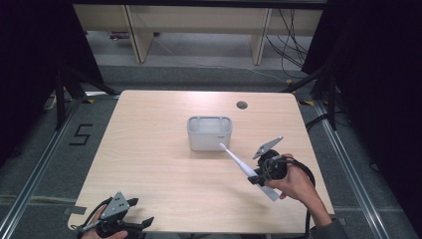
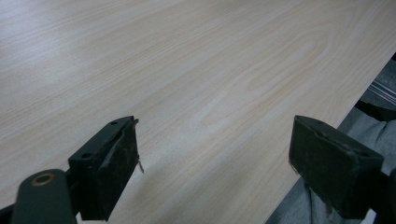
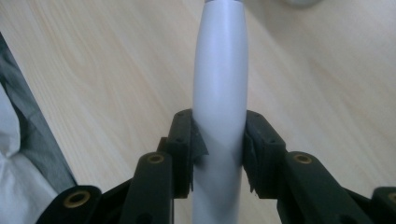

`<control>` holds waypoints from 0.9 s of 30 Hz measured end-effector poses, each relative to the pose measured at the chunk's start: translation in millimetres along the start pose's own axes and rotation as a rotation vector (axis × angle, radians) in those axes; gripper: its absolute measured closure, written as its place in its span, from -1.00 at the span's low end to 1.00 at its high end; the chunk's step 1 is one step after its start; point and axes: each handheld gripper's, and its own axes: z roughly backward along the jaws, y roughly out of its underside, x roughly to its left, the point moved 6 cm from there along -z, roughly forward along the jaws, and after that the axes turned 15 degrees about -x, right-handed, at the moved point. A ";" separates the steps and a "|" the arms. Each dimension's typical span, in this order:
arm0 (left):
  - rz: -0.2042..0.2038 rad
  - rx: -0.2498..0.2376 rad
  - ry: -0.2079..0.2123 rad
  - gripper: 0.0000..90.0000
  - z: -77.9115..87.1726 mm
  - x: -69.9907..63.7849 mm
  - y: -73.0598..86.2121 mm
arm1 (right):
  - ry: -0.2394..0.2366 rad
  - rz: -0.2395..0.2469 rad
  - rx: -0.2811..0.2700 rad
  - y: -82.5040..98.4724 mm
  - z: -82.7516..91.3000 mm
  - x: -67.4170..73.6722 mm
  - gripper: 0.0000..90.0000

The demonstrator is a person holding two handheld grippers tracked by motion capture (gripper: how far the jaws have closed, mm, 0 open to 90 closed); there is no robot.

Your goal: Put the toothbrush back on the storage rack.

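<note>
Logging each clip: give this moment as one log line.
right gripper: shut on toothbrush | toothbrush head beside white bin | left gripper: open, at near table edge

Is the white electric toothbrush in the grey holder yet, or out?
Out. The white electric toothbrush is clamped in the right tool, its head just short of the grey plastic holder.

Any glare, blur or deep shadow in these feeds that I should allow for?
High view: table evenly lit, surroundings nearly black. Left gripper view: soft sheen at upper left of the wood, the open jaws dark and slightly soft. Right gripper view: the electric toothbrush handle shows a pale highlight, background blurred.
</note>
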 end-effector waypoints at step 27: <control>0.008 -0.006 0.005 -0.66 0.2 0.3 -0.3 | 0.118 -0.049 -0.541 -76.5 0.6 -34.8 0.48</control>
